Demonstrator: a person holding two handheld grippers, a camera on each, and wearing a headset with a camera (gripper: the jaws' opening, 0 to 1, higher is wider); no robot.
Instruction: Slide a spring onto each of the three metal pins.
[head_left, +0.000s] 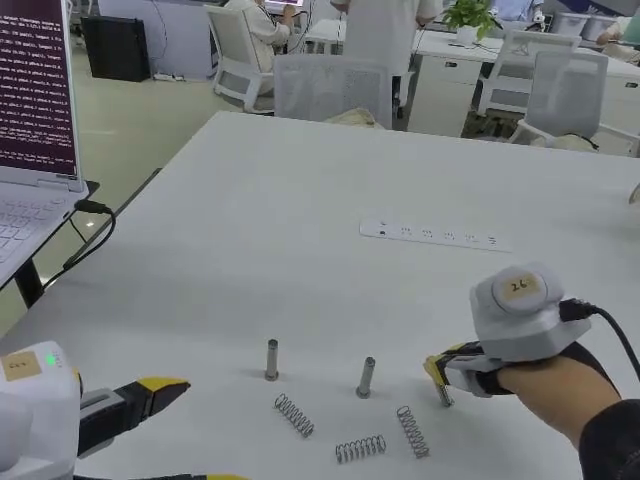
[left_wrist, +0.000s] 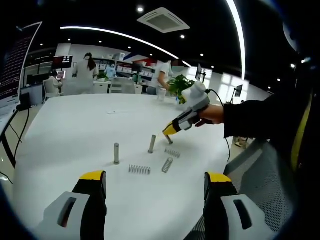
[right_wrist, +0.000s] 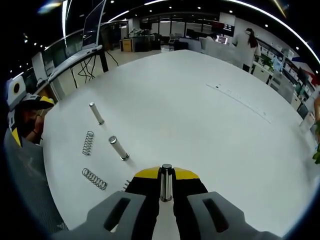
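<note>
Two metal pins stand upright on the white table (head_left: 300, 200): the left pin (head_left: 271, 359) (left_wrist: 116, 153) (right_wrist: 96, 113) and the middle pin (head_left: 366, 376) (left_wrist: 152, 143) (right_wrist: 119, 148). My right gripper (head_left: 441, 378) (left_wrist: 171, 133) (right_wrist: 166, 186) is shut on the third pin (head_left: 445, 393) (right_wrist: 166, 181), which rests its lower end on the table. Three springs lie flat in front of the pins: one on the left (head_left: 294, 415) (left_wrist: 139, 170), one in the middle (head_left: 360, 448) (left_wrist: 167, 164), one on the right (head_left: 412, 431) (left_wrist: 172, 153). My left gripper (head_left: 200, 432) (left_wrist: 155, 177) is open, low at the near left, away from them.
A white power strip (head_left: 435, 236) lies further back on the table. An open laptop (head_left: 30, 150) stands off the left edge, with a black cable (head_left: 95, 225) hanging from it. Office chairs (head_left: 330, 90) line the far edge.
</note>
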